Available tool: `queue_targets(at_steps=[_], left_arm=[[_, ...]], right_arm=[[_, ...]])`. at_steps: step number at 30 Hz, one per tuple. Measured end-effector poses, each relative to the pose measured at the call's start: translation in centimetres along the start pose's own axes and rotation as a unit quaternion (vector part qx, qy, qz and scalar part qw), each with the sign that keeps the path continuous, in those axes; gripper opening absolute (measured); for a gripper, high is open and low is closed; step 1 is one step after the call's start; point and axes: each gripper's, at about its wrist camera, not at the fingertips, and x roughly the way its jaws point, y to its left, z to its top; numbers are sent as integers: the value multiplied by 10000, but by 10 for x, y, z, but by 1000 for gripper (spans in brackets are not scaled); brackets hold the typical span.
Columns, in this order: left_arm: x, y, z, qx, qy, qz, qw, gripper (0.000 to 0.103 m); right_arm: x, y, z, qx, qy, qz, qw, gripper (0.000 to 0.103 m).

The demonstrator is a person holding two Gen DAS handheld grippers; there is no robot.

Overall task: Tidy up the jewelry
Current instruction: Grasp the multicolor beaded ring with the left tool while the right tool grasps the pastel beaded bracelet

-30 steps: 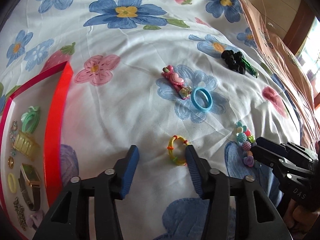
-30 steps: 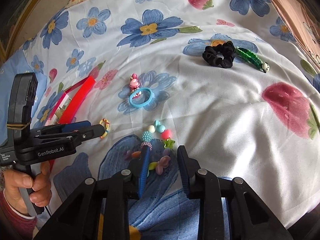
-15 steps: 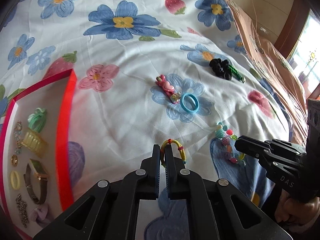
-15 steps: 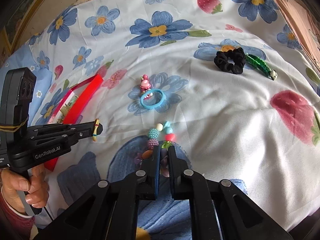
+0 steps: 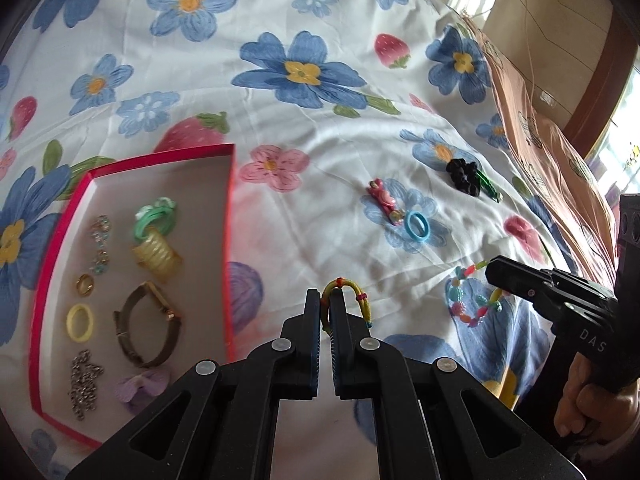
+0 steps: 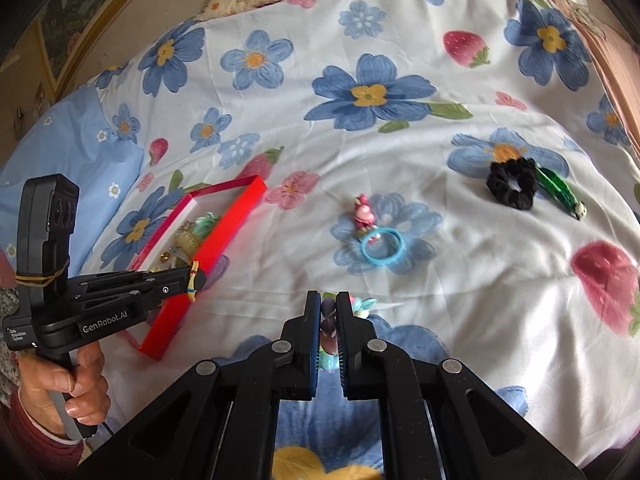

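The left gripper (image 5: pixel 327 308) has its 2 blue-padded fingers (image 5: pixel 313 320) pinched on a yellow hair tie (image 5: pixel 352 292) with red and green wraps, whose loop arcs out past the fingertips and hangs clear of the bedsheet (image 5: pixel 320 152). The right gripper (image 6: pixel 329 308) is likewise clamped, its fingers (image 6: pixel 345 320) squeezing a beaded bracelet (image 5: pixel 472 300) of pastel beads; from the left wrist view the bracelet dangles in a loop from that gripper's tip above a blue printed flower. Just left of the left gripper lies an open red tray (image 5: pixel 230 240) on the sheet, holding a green hair tie (image 5: pixel 154 216), a yellow coil tie (image 5: pixel 158 258), a watch (image 5: pixel 148 324), a gold ring (image 5: pixel 84 284), a pale yellow ring (image 5: pixel 80 320), a silver chain (image 5: pixel 82 380), a lilac bow (image 5: pixel 140 388) and small earrings (image 5: pixel 100 244). Farther out on the sheet, a pink hair clip (image 6: pixel 363 214) touches a blue hair ring (image 6: pixel 382 246). Well beyond them to the right, a black scrunchie (image 6: pixel 514 184) lies just beside a green clip (image 6: pixel 560 192).
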Motion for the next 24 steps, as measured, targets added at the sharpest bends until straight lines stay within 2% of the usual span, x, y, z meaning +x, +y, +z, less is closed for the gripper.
queue_targets(at_steps=[14,24], left_arm=[[-58,57,-21,-587,-332,436,9968,3],[-77,99,-36,-1050,-364,738,9911,3]], right_arm=[[15,66,22,-557,-41,557,9969,7],[34,122,28,-968,74,1013,9901,7]])
